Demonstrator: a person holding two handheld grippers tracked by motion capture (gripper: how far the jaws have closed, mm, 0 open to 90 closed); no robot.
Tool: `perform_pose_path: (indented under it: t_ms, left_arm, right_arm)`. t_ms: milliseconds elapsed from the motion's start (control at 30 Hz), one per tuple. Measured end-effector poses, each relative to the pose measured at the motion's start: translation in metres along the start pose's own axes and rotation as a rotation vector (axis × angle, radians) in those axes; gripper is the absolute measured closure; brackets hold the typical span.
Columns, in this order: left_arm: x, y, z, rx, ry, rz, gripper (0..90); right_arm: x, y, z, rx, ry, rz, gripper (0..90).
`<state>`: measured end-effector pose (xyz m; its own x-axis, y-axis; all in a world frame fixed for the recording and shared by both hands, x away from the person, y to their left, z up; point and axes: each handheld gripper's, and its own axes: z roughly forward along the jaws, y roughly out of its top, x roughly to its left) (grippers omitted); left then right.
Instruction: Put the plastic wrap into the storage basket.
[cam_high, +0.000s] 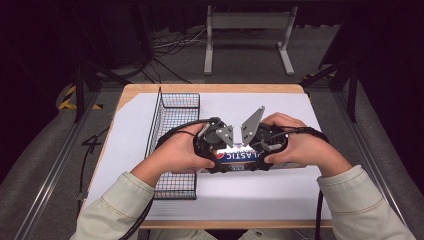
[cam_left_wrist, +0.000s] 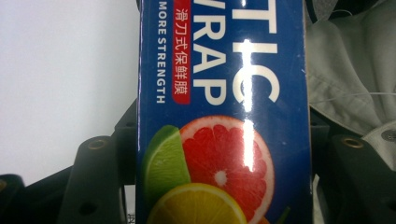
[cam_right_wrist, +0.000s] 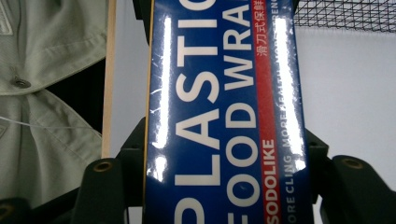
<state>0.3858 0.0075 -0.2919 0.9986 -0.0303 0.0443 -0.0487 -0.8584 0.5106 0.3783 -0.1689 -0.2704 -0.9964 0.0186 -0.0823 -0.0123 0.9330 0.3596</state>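
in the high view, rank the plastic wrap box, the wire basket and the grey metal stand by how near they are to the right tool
1. Plastic wrap box: clamped in the right tool, mid-table.
2. Wire basket: left of the hands, beyond the left tool.
3. Grey metal stand: on the floor past the table's far edge.

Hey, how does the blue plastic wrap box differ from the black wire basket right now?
The plastic wrap box is solid, glossy blue card with white lettering and citrus pictures; the wire basket is open black mesh. The box is clamped at its two ends by the left gripper and right gripper; the basket stands untouched by either gripper. The box looks shorter and slimmer than the basket. Both are long, narrow things over the white table cover.
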Motion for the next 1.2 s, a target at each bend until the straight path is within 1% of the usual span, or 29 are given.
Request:
perform_pose_path:
  t_ms: [67,100,133,167,200,300,333,367,433,467,500,533,567,600,633,700,767,800,833,900,933,1000,1033,1067,1100,1133,1200]
  left_arm:
    - [-0.001,0.001,-0.001,0.003,0.003,-0.005,40.1]
    - [-0.002,0.001,-0.001,0.001,-0.002,-0.016,40.3]
    - [-0.002,0.002,-0.002,0.006,0.005,-0.013,40.4]
    - [-0.002,0.002,-0.002,0.004,0.014,-0.002,40.6]
    - [-0.003,0.002,-0.003,0.009,0.023,-0.009,40.7]
    - [-0.004,0.002,-0.002,0.003,0.034,-0.005,41.0]
    - [-0.004,0.002,-0.002,0.008,0.053,-0.001,41.0]
    - [-0.004,0.002,-0.002,0.014,0.046,0.005,41.0]
    - [-0.004,0.002,-0.001,0.018,0.044,0.003,41.2]
    - [-0.004,0.002,-0.002,0.02,0.049,0.002,41.3]
    - [-0.005,0.003,-0.002,0.026,0.061,0.002,41.3]
    - [-0.004,0.003,-0.003,0.024,0.055,-0.004,41.3]
    - [-0.004,0.003,-0.004,0.029,0.06,-0.005,41.2]
    - [-0.004,0.003,-0.004,0.026,0.057,-0.016,41.2]
    - [-0.003,0.003,-0.005,0.023,0.046,-0.021,41.2]
    - [-0.002,0.002,-0.007,0.018,0.056,-0.033,41.1]
    - [-0.001,0.0,-0.011,0.013,0.066,-0.081,41.1]
    - [0.0,-0.001,-0.012,0.006,0.08,-0.088,41.1]
    - [0.0,-0.001,-0.013,0.0,0.084,-0.102,41.1]
    - [0.001,-0.003,-0.016,-0.024,0.094,-0.115,41.1]
    - [0.002,-0.004,-0.018,-0.039,0.087,-0.127,41.1]
    - [0.002,-0.005,-0.019,-0.047,0.09,-0.127,41.1]
    - [0.002,-0.006,-0.021,-0.056,0.099,-0.139,41.1]
    - [0.002,-0.006,-0.021,-0.056,0.099,-0.139,41.1]
    - [0.004,-0.008,-0.024,-0.059,0.106,-0.148,41.0]
    - [0.004,-0.008,-0.024,-0.059,0.106,-0.148,41.0]
    - [0.005,-0.01,-0.026,-0.068,0.105,-0.164,41.0]
  right_arm:
    - [0.0,0.0,0.0,-0.002,0.0,-0.002,40.4]
    - [0.0,0.0,0.0,-0.006,0.002,-0.008,40.4]
    - [-0.001,0.0,-0.001,-0.008,0.011,-0.01,40.4]
    - [0.0,0.0,-0.001,-0.009,0.01,-0.011,40.3]
    - [-0.001,0.0,-0.001,-0.012,0.005,-0.021,40.2]
    - [-0.001,-0.001,-0.001,-0.009,-0.011,-0.029,39.6]
    - [-0.001,-0.001,-0.001,-0.009,-0.011,-0.029,39.6]
    - [-0.001,-0.001,-0.001,-0.013,-0.019,-0.038,39.2]
    - [-0.001,-0.003,0.0,-0.031,-0.024,-0.042,37.4]
    - [-0.002,-0.004,-0.001,-0.039,-0.03,-0.044,35.1]
    - [-0.002,-0.005,-0.001,-0.052,-0.039,-0.038,30.2]
    - [-0.003,-0.006,-0.003,-0.074,-0.038,-0.033,26.3]
    - [-0.003,-0.007,-0.006,-0.102,-0.052,-0.014,22.3]
    - [-0.004,-0.008,-0.008,-0.113,-0.059,-0.011,20.9]
    - [-0.004,-0.009,-0.011,-0.131,-0.066,-0.005,20.1]
    - [-0.004,-0.011,-0.018,-0.182,-0.094,0.013,18.4]
    - [-0.005,-0.015,-0.028,-0.259,-0.123,0.027,19.1]
    - [-0.006,-0.018,-0.032,-0.294,-0.141,0.038,19.1]
    - [-0.006,-0.02,-0.037,-0.318,-0.148,0.047,19.3]
    - [-0.007,-0.025,-0.045,-0.377,-0.157,0.072,19.3]
    - [-0.008,-0.028,-0.049,-0.398,-0.172,0.08,19.3]
    - [-0.007,-0.032,-0.053,-0.423,-0.194,0.1,19.4]
    - [-0.007,-0.033,-0.055,-0.437,-0.211,0.113,19.4]
    - [-0.006,-0.034,-0.057,-0.448,-0.239,0.119,19.8]
    - [-0.006,-0.036,-0.059,-0.466,-0.253,0.118,20.1]
    - [-0.006,-0.036,-0.059,-0.466,-0.253,0.118,20.1]
    - [-0.005,-0.04,-0.065,-0.513,-0.266,0.133,20.1]
